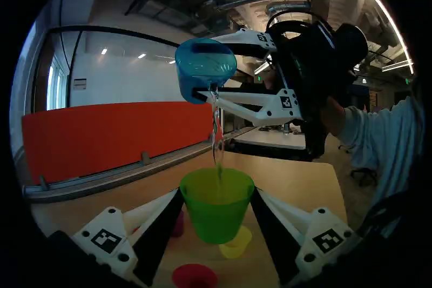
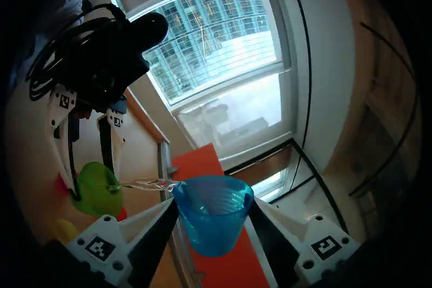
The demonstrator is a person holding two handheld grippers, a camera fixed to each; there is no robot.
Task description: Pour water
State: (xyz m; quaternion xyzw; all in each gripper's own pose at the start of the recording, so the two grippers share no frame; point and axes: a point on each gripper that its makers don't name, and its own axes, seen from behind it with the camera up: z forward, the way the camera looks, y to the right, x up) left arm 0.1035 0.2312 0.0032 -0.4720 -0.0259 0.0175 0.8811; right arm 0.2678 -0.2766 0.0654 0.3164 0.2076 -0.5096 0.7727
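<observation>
- The left gripper [image 1: 217,215] is closed on the green cup [image 1: 217,209], with one finger pressed against each side.
- The green cup is held upright, raised above the table [image 1: 302,180].
- The right gripper [image 2: 214,223] is likewise closed on the blue cup [image 2: 214,212], which is clamped between both fingers.
- In the left gripper view, the blue cup is seen tipped on its side, above the green cup and apart from it.
- A thin stream of water [image 1: 217,136] is seen running from the blue cup's lip into the green cup's mouth.
- On the table below the green cup, a yellow cup [image 1: 236,242] and a red cup [image 1: 194,276] are noted. A pink cup [image 1: 178,226] is partly hidden by a finger.
- A sleeve [image 1: 378,136] is seen behind the right gripper.
- An orange panel [image 1: 108,136] is noted along the table's far edge.
</observation>
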